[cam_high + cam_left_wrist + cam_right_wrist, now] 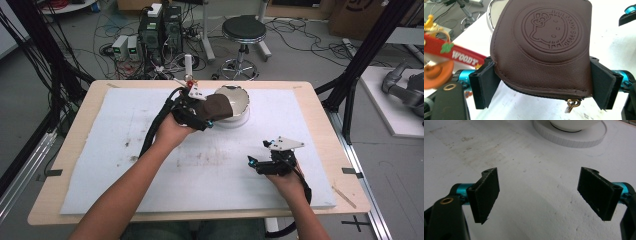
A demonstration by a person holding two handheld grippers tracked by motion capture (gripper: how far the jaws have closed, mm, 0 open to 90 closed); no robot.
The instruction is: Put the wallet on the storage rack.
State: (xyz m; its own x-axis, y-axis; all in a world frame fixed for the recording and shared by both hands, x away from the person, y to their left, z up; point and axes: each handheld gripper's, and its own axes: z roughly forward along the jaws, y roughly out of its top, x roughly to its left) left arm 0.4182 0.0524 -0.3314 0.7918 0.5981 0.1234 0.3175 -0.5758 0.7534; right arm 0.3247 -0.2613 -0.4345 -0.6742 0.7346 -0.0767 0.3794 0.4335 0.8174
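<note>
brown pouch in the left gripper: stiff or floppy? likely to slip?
The brown pouch probably flexes a little but keeps its shape: it spans the left gripper without sagging. The grained, leather-like surface likely grips the pads well. It looks light; the zipper pull may swing.

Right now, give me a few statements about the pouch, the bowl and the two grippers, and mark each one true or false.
1. The left gripper is clamped on a brown pouch. True.
2. The right gripper holds a spoon. False: its jaws stand open with nothing between them.
3. The pouch lies flat on the white mat. False: it is held up beside the bowl.
4. The bowl stands on a white round base. True.
</note>
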